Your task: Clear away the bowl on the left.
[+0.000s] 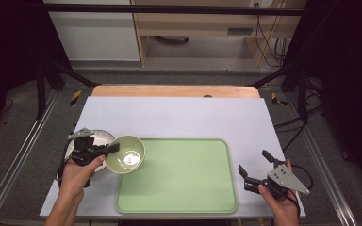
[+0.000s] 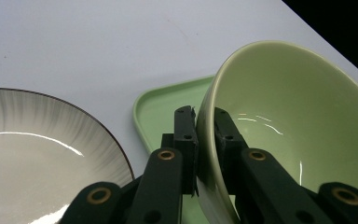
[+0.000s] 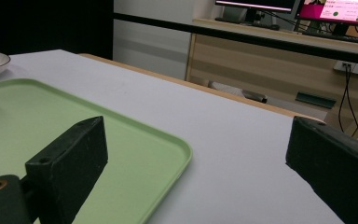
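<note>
A pale green bowl (image 1: 126, 154) hangs over the left edge of the green tray (image 1: 184, 183), tilted. My left gripper (image 1: 114, 148) is shut on its rim; in the left gripper view the jaws pinch the bowl (image 2: 298, 116) wall at the left gripper (image 2: 204, 122), one jaw inside and one outside. A white plate with a dark rim (image 1: 99, 138) lies on the table just left of the bowl, also seen as the plate (image 2: 37, 154) below my left gripper. My right gripper (image 1: 254, 162) stands open to the right of the tray, with nothing between its jaws (image 3: 196, 154).
The tray (image 3: 51, 121) is bare across its middle and right. The white table top (image 1: 179, 115) stretches bare behind it. A wooden desk and cables stand beyond the table's far edge, and black frame posts rise at both sides.
</note>
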The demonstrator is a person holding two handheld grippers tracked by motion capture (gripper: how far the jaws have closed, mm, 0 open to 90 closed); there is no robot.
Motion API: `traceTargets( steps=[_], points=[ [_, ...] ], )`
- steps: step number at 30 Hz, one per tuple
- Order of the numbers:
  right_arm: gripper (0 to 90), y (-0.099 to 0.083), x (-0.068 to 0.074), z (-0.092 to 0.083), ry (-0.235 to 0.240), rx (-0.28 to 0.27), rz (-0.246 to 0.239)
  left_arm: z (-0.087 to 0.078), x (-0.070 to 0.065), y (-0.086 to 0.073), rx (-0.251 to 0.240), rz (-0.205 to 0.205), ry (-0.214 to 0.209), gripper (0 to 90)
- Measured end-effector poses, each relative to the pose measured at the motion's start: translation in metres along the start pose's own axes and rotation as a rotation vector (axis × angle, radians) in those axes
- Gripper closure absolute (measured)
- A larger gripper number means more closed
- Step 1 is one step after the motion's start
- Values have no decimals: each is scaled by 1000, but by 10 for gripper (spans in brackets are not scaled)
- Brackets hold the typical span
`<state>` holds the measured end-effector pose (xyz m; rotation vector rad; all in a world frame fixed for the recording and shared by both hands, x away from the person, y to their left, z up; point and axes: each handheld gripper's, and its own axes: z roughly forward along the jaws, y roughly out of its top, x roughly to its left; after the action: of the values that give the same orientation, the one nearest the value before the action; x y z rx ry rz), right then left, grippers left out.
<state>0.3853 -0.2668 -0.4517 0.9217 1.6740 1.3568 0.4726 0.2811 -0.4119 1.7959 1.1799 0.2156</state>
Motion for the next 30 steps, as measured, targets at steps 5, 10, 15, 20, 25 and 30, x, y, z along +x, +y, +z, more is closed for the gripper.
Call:
traceTargets(
  steps=[5,10,15,20,25,30],
  points=[
    [56,0,0,-1,-3,0,-2,3,0,-1,13,7,4,827],
    [56,0,0,0,-1,2,-1,6,-7,0,17,20,-5,827],
    [56,0,0,0,-1,4,0,11,-12,-1,24,29,-16,827],
    [56,0,0,0,-1,8,-4,14,-18,0,28,36,-27,827],
    [57,-1,1,1,5,14,-7,19,-26,1,33,46,-39,827],
    [57,-1,0,0,3,14,-3,24,-33,0,42,57,-41,827]
  ],
)
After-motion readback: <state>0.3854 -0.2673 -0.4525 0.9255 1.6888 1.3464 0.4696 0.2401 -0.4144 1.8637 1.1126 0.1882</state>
